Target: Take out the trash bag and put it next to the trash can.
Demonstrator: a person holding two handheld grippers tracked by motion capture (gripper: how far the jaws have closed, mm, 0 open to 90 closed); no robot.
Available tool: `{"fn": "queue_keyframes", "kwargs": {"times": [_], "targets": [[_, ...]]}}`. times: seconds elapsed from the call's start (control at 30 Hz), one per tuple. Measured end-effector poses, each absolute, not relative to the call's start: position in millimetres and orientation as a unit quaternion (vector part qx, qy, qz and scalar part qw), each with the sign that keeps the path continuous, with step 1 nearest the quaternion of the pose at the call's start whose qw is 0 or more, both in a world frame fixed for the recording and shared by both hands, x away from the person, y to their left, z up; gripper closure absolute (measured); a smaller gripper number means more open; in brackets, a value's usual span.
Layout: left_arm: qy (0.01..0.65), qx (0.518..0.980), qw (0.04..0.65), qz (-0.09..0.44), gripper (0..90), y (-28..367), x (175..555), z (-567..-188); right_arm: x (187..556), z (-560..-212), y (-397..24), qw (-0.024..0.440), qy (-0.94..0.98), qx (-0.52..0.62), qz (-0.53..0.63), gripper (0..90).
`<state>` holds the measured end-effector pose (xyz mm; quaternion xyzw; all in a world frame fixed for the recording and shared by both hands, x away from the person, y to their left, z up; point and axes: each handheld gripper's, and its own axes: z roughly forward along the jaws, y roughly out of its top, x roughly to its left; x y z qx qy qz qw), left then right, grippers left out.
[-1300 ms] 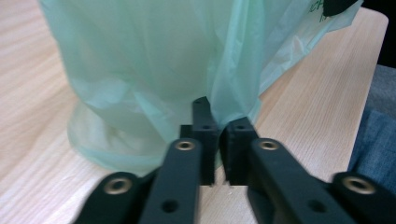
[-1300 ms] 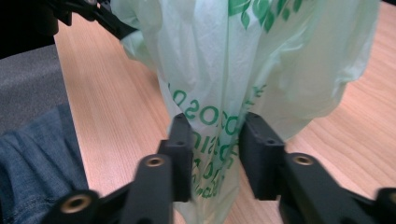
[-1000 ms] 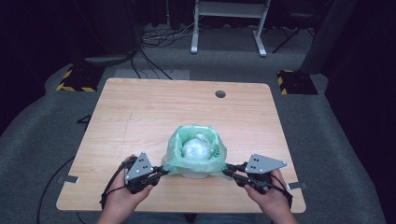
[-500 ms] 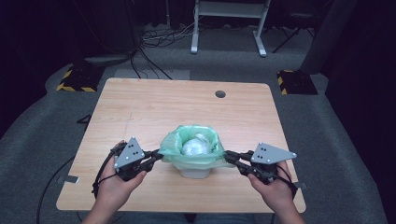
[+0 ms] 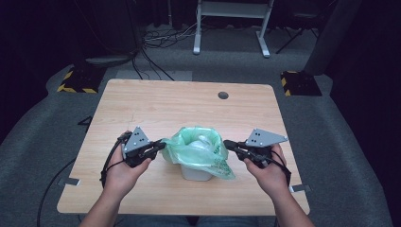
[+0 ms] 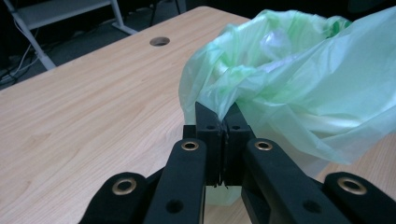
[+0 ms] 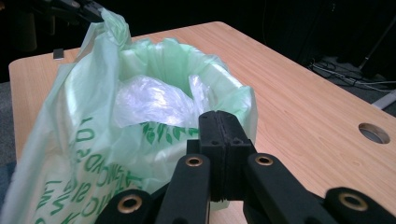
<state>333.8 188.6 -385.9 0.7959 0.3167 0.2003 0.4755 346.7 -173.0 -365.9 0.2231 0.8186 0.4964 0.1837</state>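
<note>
A thin green plastic bag (image 5: 198,153) (image 6: 303,79) (image 7: 88,140) with green print lines a small white bin (image 5: 195,174) near the table's front edge. Crumpled clear plastic (image 7: 149,100) lies inside it. My left gripper (image 5: 162,144) (image 6: 223,123) is shut on the bag's left rim, and the film is pulled out to a point from between its jaws. My right gripper (image 5: 227,143) (image 7: 224,123) has just closed and is shut, tips right at the bag's right rim. No film shows between its jaws. The printed right flap hangs loose down the bin.
The light wooden table (image 5: 156,106) has a round cable hole (image 5: 223,95) (image 6: 159,41) (image 7: 373,133) near its far edge. Beyond the table on the grey carpet are cables, a white metal frame (image 5: 231,19) and yellow-black striped blocks (image 5: 75,80).
Both grippers have moved apart and up from the bin's sides. The left one has drawn the bag's left rim outward. The right flap now hangs down over the bin.
</note>
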Motion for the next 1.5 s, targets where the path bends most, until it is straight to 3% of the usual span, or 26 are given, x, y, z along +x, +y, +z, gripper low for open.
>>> {"fn": "queue_keyframes", "kwargs": {"times": [0.07,0.17,0.27,0.43,0.5,0.6,0.67,1.07,1.43,1.47,1.5], "targets": [[0.318,0.796,0.475,0.199,88.6,188,335,-389,346,-365,-173,0.181,0.817,0.224,0.500,83.8],[0.318,0.795,0.476,0.199,88.6,188,333,-390,335,-360,-176,0.174,0.812,0.238,0.504,60.8],[0.312,0.795,0.480,0.202,88.5,189,327,-387,317,-353,-178,0.192,0.806,0.242,0.505,44.7],[0.299,0.792,0.489,0.210,88.6,187,315,-377,294,-360,-176,0.156,0.825,0.233,0.490,36.4],[0.297,0.791,0.490,0.213,88.6,187,314,-374,291,-370,-172,0.147,0.842,0.234,0.464,45.3],[0.297,0.790,0.491,0.218,88.7,187,314,-371,294,-382,-169,0.127,0.866,0.229,0.426,77.2],[0.296,0.789,0.491,0.220,88.7,186,315,-369,297,-379,-169,0.130,0.866,0.229,0.425,87.6],[0.306,0.787,0.473,0.251,89.1,184,334,-368,330,-353,-168,0.185,0.842,0.247,0.443,90.0],[0.344,0.788,0.461,0.220,89.6,196,351,-395,367,-374,-171,0.166,0.840,0.285,0.430,90.0],[0.343,0.789,0.460,0.220,89.5,197,351,-396,367,-374,-172,0.171,0.838,0.289,0.431,89.5],[0.344,0.789,0.459,0.218,89.5,197,350,-397,367,-374,-173,0.178,0.833,0.293,0.435,82.3]]}}
